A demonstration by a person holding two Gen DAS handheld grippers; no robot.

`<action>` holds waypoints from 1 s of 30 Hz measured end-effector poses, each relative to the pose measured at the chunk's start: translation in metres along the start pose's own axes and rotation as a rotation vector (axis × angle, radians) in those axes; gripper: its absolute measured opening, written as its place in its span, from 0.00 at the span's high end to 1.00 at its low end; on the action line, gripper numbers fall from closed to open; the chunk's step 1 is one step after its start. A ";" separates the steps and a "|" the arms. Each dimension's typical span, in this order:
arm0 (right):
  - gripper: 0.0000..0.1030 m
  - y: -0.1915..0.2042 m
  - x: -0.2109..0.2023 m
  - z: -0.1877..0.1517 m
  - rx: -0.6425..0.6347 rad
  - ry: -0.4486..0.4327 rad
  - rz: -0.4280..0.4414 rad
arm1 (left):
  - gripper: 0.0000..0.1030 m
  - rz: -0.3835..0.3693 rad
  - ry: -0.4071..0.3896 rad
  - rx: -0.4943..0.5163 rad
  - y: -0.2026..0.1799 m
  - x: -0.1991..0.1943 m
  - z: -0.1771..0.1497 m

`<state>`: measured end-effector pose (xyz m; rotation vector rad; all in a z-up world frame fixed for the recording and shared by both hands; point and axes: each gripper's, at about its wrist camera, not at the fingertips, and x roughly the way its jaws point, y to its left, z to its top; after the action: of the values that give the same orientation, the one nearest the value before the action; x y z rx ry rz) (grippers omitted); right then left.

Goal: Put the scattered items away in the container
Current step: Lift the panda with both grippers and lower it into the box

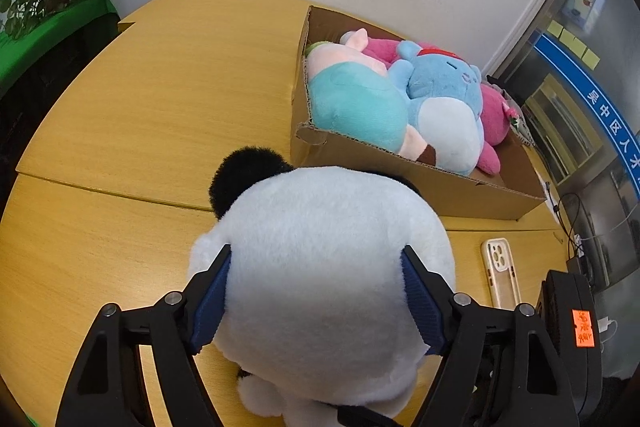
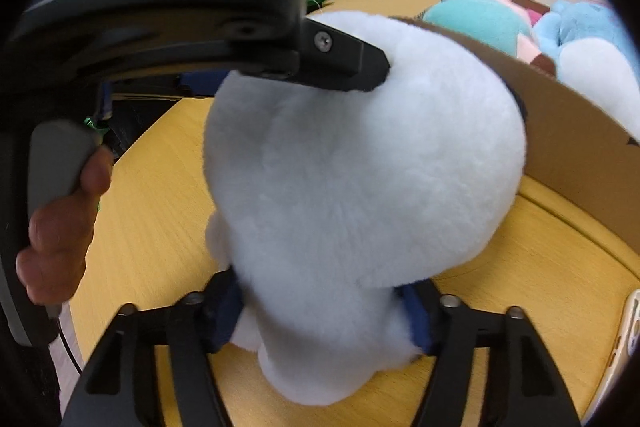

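Both grippers, left and right, clamp white plush; cardboard box holds pastel plush toys.

A large white plush toy with a black fuzzy ear stands on the yellow wooden worktop, just in front of an open cardboard box near the worktop's far right corner. Inside the box lie a teal-and-pink plush, a blue plush and a magenta plush, packed together.
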<state>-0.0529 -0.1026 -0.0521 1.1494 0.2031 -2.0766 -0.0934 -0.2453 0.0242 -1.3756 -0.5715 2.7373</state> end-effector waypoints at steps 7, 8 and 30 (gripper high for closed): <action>0.48 -0.018 -0.028 -0.012 0.011 -0.030 -0.027 | 0.32 -0.067 0.006 0.052 -0.040 -0.009 -0.001; 0.48 -0.022 -0.036 -0.014 0.006 -0.039 -0.040 | 0.32 -0.078 0.002 0.064 -0.048 -0.010 0.000; 0.48 -0.214 -0.189 0.042 -0.011 -0.236 -0.382 | 0.32 -0.265 -0.061 0.428 -0.283 0.043 0.144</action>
<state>-0.1635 0.1309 0.0776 0.8999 0.3404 -2.5216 -0.2715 -0.0177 0.1635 -1.0369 -0.1376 2.4975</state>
